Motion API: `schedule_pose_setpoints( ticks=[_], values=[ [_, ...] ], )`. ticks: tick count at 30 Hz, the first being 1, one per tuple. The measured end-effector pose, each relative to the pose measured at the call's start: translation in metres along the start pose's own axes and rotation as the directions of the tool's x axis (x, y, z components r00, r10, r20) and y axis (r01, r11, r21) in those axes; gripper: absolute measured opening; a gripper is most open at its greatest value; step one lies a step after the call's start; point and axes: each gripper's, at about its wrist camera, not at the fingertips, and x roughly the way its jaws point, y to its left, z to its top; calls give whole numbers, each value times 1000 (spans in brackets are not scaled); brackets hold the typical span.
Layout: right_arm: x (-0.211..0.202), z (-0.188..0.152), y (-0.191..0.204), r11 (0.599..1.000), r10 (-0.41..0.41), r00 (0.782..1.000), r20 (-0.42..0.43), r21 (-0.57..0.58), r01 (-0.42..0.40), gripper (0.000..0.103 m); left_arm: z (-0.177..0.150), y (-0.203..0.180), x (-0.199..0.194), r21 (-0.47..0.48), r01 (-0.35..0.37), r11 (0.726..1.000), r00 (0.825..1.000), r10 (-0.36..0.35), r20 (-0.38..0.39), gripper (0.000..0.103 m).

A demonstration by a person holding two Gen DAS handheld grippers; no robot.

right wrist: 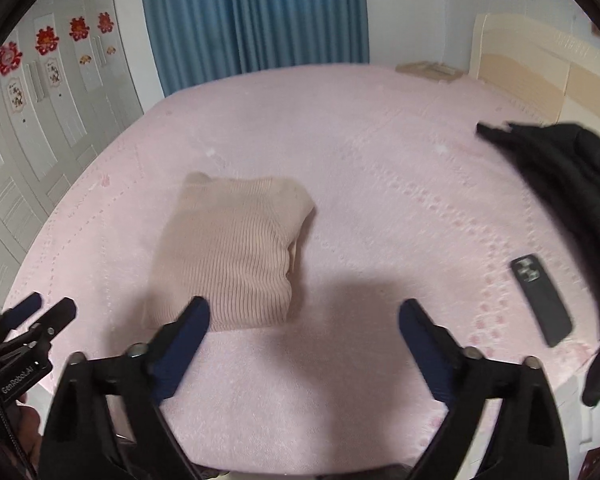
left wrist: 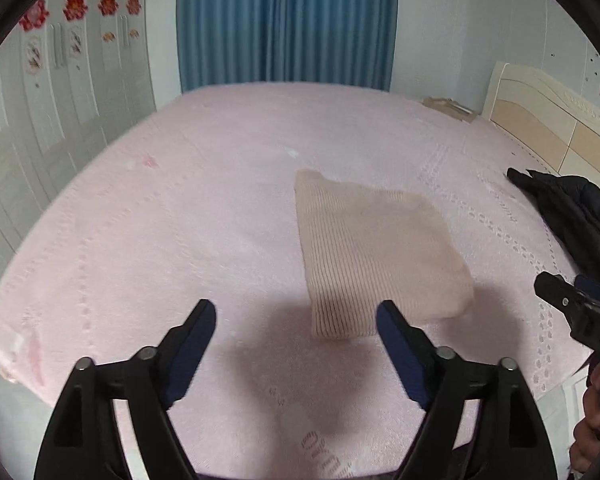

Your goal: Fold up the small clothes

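Nearest in the left wrist view, the left gripper point(left wrist: 296, 320) has its jaws spread wide with nothing between them, only pink bedspread point(left wrist: 180, 208) below. The right gripper point(right wrist: 304, 318) likewise stands wide open and empty. Neither touches the garment.

Just beyond both pairs of fingertips lies the folded beige ribbed sweater point(right wrist: 228, 252), a compact rectangle resting flat on the bed. Its long axis runs away from the person, roughly along the line the grippers point. From the left gripper it lies ahead and to the right; from the right gripper, ahead and to the left, so it sits between the two hands, about equally near each, though the fisheye makes that hard to judge. Its open layered edge faces the right side.

Farther right lie a dark phone point(right wrist: 542, 300) and a black jacket point(right wrist: 560, 168), well apart from the sweater.
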Motion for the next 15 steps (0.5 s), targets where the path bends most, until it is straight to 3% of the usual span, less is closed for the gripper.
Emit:
schedule_pose_setpoints(
  ticks=[6,15],
  values=[
    [-39,-6,8,998,-5,999,38,-67,8,103,2,-9,-38,27,-60,998,997,59,47,91],
    [-64,-14,10,998,3,999,50,-67,0,103,-2,-5,-64,3,-58,998,997,58,53,91]
  ],
)
